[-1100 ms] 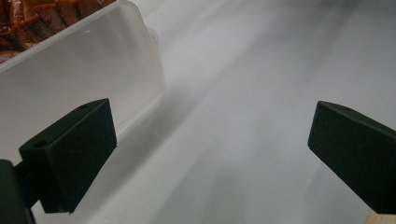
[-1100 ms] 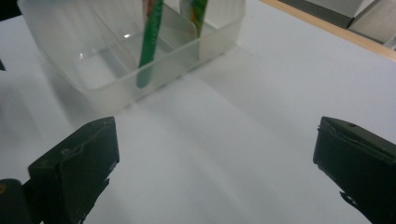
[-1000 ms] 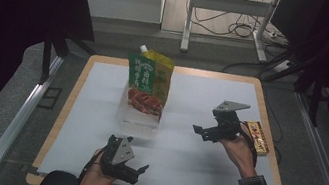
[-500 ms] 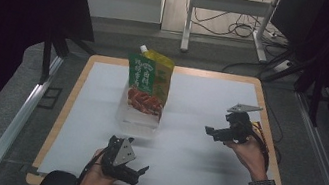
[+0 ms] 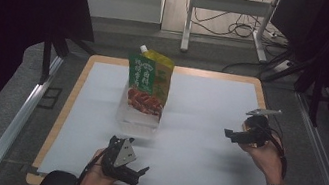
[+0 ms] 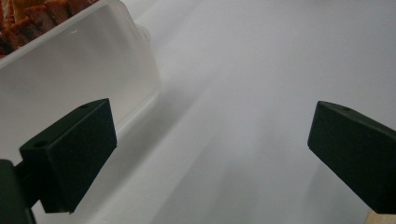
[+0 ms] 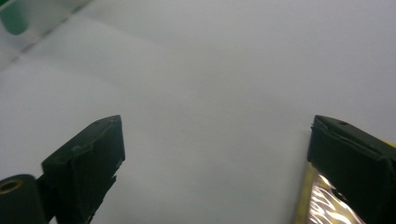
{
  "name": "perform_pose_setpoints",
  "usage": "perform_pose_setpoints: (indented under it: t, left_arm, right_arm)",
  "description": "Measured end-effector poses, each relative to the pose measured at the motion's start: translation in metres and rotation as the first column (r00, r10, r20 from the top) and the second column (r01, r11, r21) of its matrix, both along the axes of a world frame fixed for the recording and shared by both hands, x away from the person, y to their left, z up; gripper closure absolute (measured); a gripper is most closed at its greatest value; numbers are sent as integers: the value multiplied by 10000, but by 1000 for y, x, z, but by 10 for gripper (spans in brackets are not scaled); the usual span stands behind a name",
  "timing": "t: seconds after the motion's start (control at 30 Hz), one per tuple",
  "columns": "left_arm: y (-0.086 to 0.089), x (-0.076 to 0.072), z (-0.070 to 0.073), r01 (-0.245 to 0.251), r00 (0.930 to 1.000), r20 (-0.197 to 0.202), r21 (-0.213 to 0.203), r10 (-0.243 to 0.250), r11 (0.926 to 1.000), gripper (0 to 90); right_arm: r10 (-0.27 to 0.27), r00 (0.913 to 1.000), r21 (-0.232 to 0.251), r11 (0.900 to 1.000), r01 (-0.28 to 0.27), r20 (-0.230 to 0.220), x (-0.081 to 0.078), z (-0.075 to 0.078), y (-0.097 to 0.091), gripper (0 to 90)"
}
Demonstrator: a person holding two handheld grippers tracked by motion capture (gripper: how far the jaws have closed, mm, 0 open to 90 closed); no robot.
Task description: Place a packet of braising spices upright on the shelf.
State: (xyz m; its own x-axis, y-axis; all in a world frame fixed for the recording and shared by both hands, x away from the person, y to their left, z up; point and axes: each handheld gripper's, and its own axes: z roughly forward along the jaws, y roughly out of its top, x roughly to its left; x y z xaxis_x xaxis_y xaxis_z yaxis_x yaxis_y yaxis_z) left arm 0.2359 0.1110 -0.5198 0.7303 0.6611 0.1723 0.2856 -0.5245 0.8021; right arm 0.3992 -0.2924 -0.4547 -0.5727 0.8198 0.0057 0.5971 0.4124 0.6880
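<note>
A green and yellow spouted pouch (image 5: 150,77) stands upright in a clear plastic tub (image 5: 139,118) left of the middle of the white mat (image 5: 207,99). My left gripper (image 5: 137,175) rests near the front edge, open (image 6: 210,135) and empty, with the tub's wall (image 6: 70,70) beside its left jaw. My right gripper (image 5: 230,135) hovers at the right of the mat, open (image 7: 215,149). Its jaws have just been closing a little, with bare mat between them. A shiny gold wrapper (image 7: 322,205) lies by its right jaw, partly hidden behind it.
The mat lies on a wooden board (image 5: 68,107) with grey floor around it. Metal rails (image 5: 22,114) run along both sides. A white stand and cables (image 5: 225,21) are beyond the far edge.
My right gripper has moved to the right across the mat and now covers the gold-wrapped bar that lay beside it. The left gripper, the pouch and the tub have stayed put.
</note>
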Motion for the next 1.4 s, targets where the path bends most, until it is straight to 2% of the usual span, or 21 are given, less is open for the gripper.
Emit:
perform_pose_setpoints:
  t: [0.13,0.23,0.4,0.5,0.9,1.17,1.4]
  left_arm:
    - [-1,0,-1,21,10000,1,50,-21,10000,9]
    - [-1,0,0,22,10000,10,43,-22,10000,9]
    - [-2,0,-1,79,10000,20,144,-79,9999,9]
    - [-3,-1,-2,102,9999,29,188,-103,9998,10]
    - [-5,-1,-2,164,9998,80,289,-166,9994,10]
    - [-6,-2,-2,204,9997,94,354,-207,9992,11]
    - [-6,-2,-2,217,9997,116,366,-222,9991,11]
  right_arm:
    - [-629,9977,-148,9979,632,236,0,1,-16,108]
    - [-1217,9920,-355,9918,1229,337,3,-1,-27,134]
    - [-1876,9808,-590,9799,1907,536,8,-12,-44,156]
    - [-2074,9765,-754,9745,2114,584,11,-19,-47,162]
    - [-2339,9721,-1070,9662,2346,187,21,-43,-55,208]
    - [-2499,9682,-1285,9607,2459,-152,22,-49,-57,272]
    - [-2440,9682,-1174,9645,2365,-542,22,-48,-57,313]
